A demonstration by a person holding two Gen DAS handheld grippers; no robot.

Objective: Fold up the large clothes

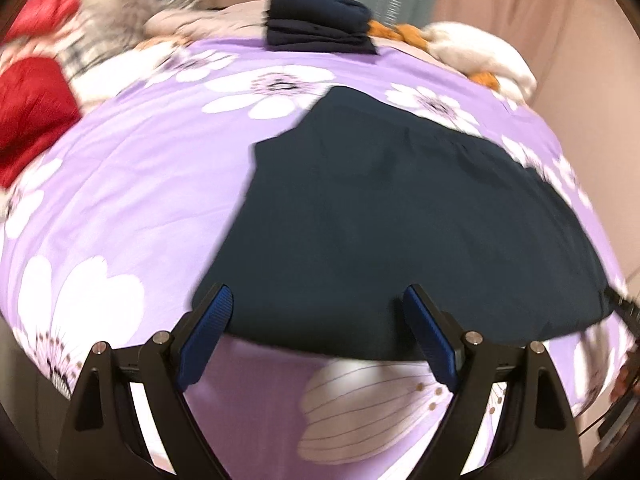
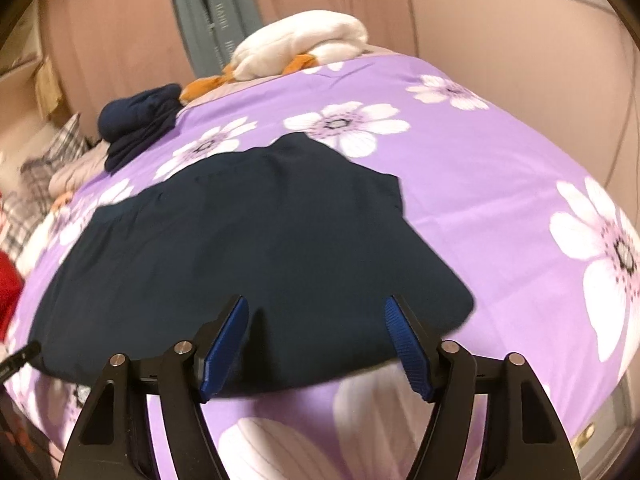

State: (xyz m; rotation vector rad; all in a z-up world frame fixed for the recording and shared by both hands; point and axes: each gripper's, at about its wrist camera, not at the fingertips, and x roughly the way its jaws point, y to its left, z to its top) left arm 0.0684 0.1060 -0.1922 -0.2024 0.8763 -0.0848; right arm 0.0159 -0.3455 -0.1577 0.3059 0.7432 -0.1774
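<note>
Left wrist view: the left gripper (image 1: 318, 300) hovered with its jaws spread wide and nothing between them, above the near edge of a dark navy garment (image 1: 400, 208) that lay flat on a bed (image 1: 140, 184) covered by a purple sheet with white flowers. A folded navy stack (image 1: 320, 20) sat at the far edge of the bed, with a white plush toy with orange parts (image 1: 476, 52) to its right and a red cloth (image 1: 32, 108) at the left. Motion blur softened the whole picture.

Right wrist view: the right gripper (image 2: 316, 312) likewise had its jaws spread and empty, over the near hem of the same dark navy garment (image 2: 248, 240). The folded navy stack (image 2: 140, 124) lay beyond it to the left, the white plush toy with orange parts (image 2: 304, 48) at the far end of the bed (image 2: 500, 184), before a pink curtain (image 2: 500, 12).
</note>
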